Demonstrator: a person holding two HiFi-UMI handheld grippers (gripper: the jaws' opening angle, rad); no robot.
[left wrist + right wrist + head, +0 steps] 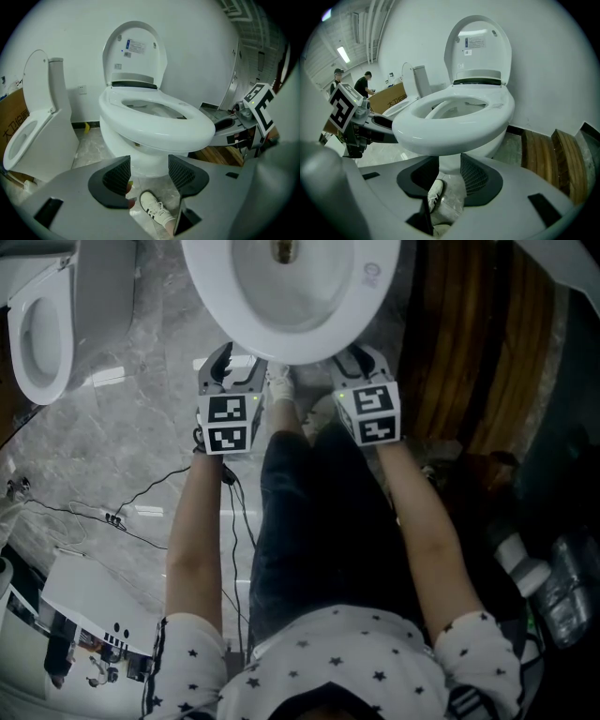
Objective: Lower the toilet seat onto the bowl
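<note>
White seat on bowl | above left claw, right claw | both spread, empty

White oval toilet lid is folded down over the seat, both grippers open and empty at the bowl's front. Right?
Not quite. The white oval toilet lid stands upright, as the right gripper view shows; only the white ring seat lies on the white ceramic bowl. The left gripper and right gripper are open and empty at the bowl's front.
</note>
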